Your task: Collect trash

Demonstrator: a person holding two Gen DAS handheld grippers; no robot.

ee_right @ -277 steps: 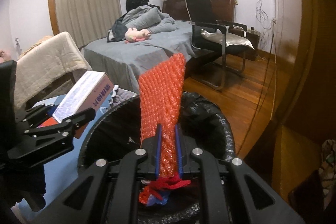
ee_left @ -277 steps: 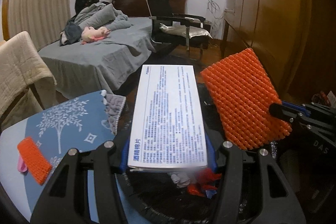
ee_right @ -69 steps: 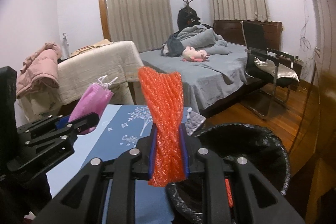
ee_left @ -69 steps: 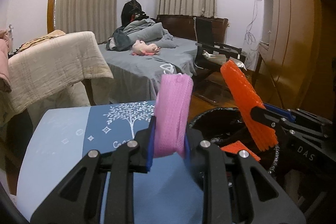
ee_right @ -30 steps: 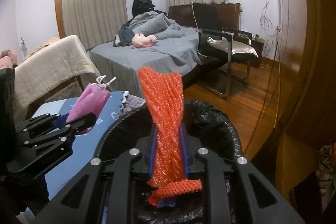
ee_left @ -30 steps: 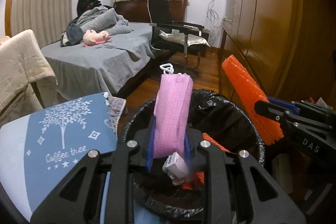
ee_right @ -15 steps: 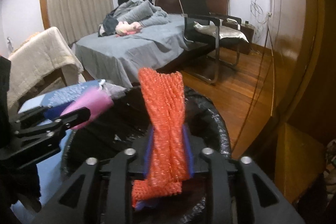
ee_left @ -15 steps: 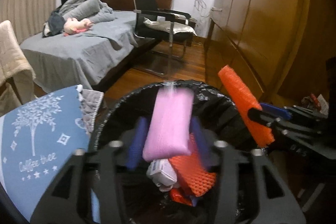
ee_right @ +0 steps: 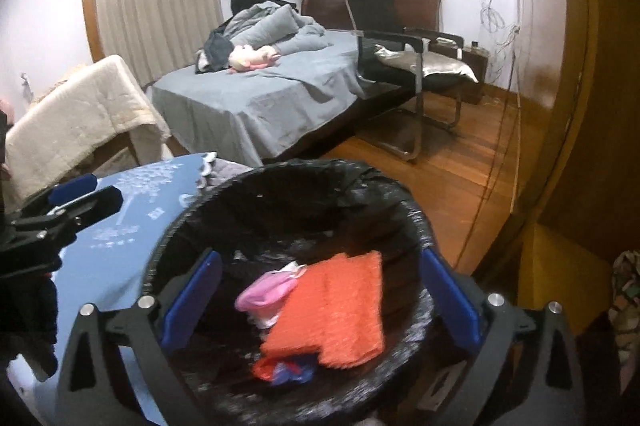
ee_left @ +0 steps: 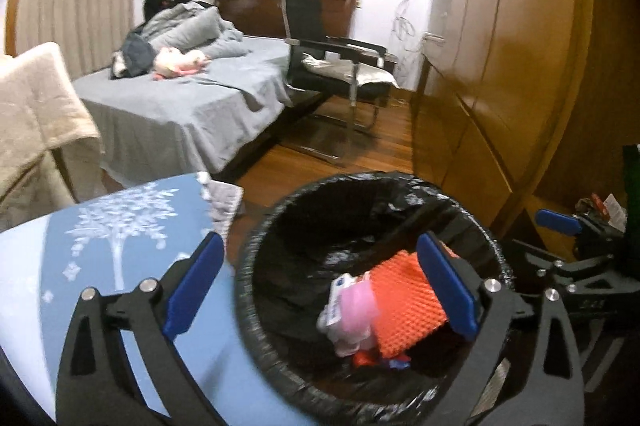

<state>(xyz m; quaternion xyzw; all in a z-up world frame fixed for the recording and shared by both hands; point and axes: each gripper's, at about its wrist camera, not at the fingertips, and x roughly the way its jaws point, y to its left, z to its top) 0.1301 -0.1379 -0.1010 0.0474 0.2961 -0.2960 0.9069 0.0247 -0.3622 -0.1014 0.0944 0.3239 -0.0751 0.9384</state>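
A round bin with a black bag [ee_left: 276,226] [ee_right: 400,202] stands beside the blue table. Inside it lie an orange foam net [ee_left: 404,306] [ee_right: 336,310], a pink mask [ee_left: 356,314] [ee_right: 264,290] and a white box [ee_left: 338,290]. My left gripper [ee_left: 320,286] is open and empty above the bin's left side. My right gripper [ee_right: 320,298] is open and empty above the bin. The right gripper shows at the right edge of the left wrist view [ee_left: 580,258]; the left gripper shows at the left of the right wrist view [ee_right: 60,210].
The blue table with a white tree print [ee_left: 100,246] [ee_right: 132,210] lies left of the bin. A bed with grey sheets [ee_left: 180,106], a black chair [ee_left: 332,62] and a wooden wardrobe [ee_left: 500,66] stand behind. A beige blanket [ee_left: 32,106] hangs at the left.
Both grippers have opened. The pink mask and the orange net have dropped from the jaws and now lie in the bin.
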